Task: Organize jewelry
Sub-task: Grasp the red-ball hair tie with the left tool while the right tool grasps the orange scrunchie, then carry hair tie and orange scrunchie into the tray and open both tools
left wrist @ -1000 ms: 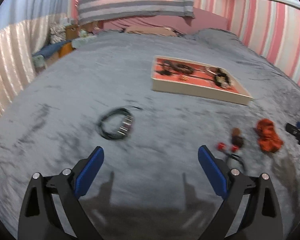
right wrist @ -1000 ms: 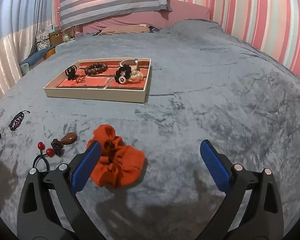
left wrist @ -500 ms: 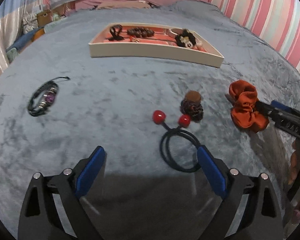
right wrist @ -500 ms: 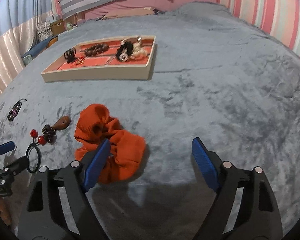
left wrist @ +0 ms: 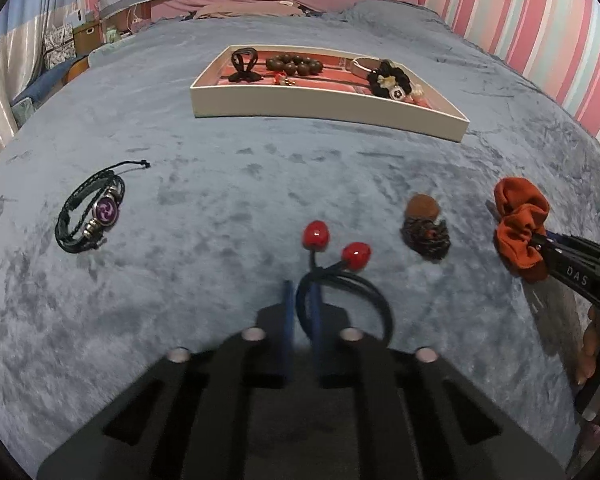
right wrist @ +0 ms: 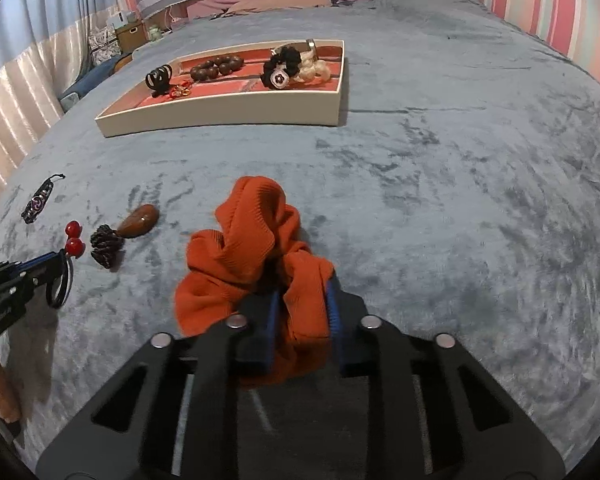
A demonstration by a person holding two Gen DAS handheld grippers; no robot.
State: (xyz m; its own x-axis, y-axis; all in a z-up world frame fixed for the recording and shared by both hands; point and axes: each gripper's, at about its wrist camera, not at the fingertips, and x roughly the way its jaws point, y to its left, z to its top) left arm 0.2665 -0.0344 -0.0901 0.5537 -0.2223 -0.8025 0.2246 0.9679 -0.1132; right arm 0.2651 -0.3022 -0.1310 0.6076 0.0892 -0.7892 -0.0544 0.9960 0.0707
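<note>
Scrunchie (right wrist: 256, 248) at frame centre, pinched in my closed right gripper (right wrist: 302, 320): soft, light, best held by a bunched fold. Left gripper (left wrist: 300, 320) is closed on the limp hair tie (left wrist: 348, 300). Only the left view shows the bracelet (left wrist: 92, 212) clearly, mid-left; tray (left wrist: 324, 112) lies beyond.

The left tool (left wrist: 300, 300) is closed on the black loop of a hair tie (left wrist: 342, 280) with two red beads. At right, the right tool (left wrist: 540, 242) grips an orange scrunchie (left wrist: 520, 224). A black bracelet (left wrist: 92, 210) lies at left on the grey bed (left wrist: 220, 184); a white tray (left wrist: 324, 110) sits beyond.
</note>
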